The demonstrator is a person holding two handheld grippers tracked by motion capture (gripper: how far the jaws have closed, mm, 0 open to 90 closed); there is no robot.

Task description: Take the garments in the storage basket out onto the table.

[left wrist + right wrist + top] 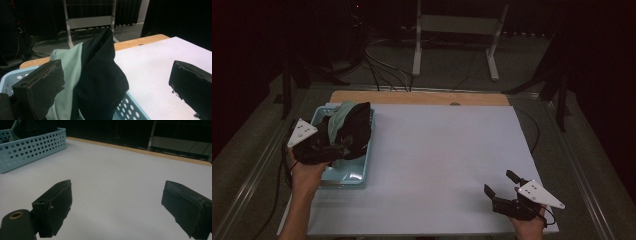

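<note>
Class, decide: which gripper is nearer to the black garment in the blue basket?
Left. The left gripper hovers open right at the black garment in the basket; the right gripper waits open across the table.

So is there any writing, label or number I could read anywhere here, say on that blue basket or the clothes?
None: no readable text on the blue basket, the black and green clothes, the white table cover or either gripper's grey plate.

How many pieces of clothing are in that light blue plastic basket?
2 that I can see: a black cloth garment heaped up in the perforated light blue plastic basket, and a mint green cloth garment bunched against it. More may be hidden underneath.
</note>
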